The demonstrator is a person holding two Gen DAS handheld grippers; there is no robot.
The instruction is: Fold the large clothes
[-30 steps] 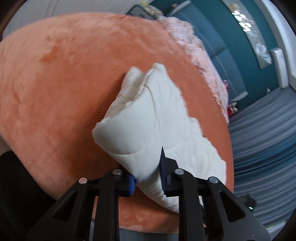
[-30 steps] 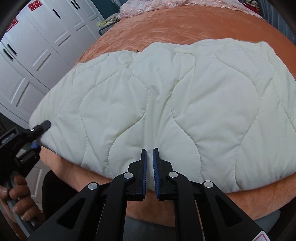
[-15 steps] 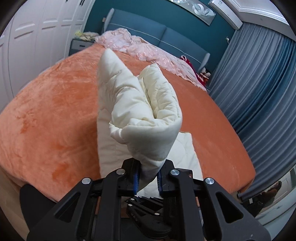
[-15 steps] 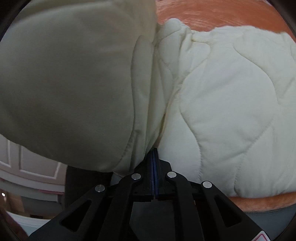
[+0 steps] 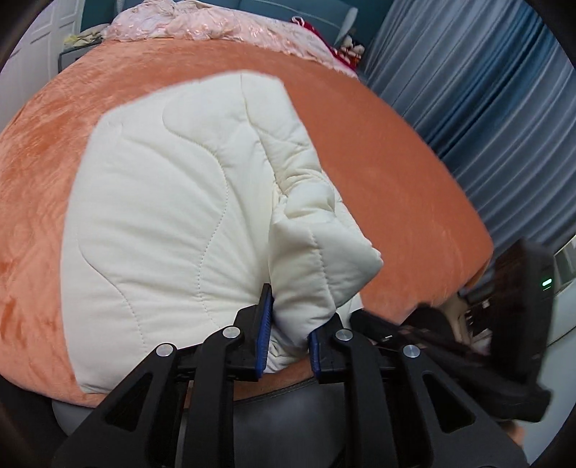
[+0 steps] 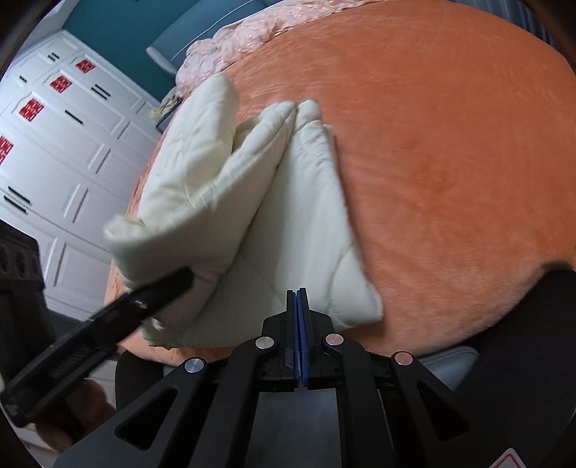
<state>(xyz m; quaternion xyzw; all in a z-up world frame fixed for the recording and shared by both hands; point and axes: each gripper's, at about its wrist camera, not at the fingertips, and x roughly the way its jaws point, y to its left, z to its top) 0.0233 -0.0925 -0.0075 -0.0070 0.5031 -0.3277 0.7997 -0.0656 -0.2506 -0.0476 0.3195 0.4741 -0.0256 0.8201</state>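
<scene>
A cream quilted garment (image 5: 162, 216) lies on the orange bed cover (image 5: 396, 162), doubled over on itself. My left gripper (image 5: 288, 318) has a thick bunched corner of it between its blue pads at the near edge of the bed; the pads touch the fabric and the jaws are opening. In the right wrist view the same garment (image 6: 306, 234) shows as a folded stack, with a finger of the left gripper (image 6: 154, 298) under its raised left flap. My right gripper (image 6: 298, 293) is shut at the garment's near edge, with nothing visible between its pads.
A crumpled pink blanket (image 5: 216, 25) lies at the head of the bed. Blue curtains (image 5: 486, 90) hang on the right, white wardrobe doors (image 6: 54, 144) stand on the left. A blurred dark device with a green light (image 5: 522, 306) is at the bed's right corner.
The left gripper has carried its held corner across the garment, which now lies doubled over. The right gripper's jaws closed fully and it pulled away to the garment's near edge.
</scene>
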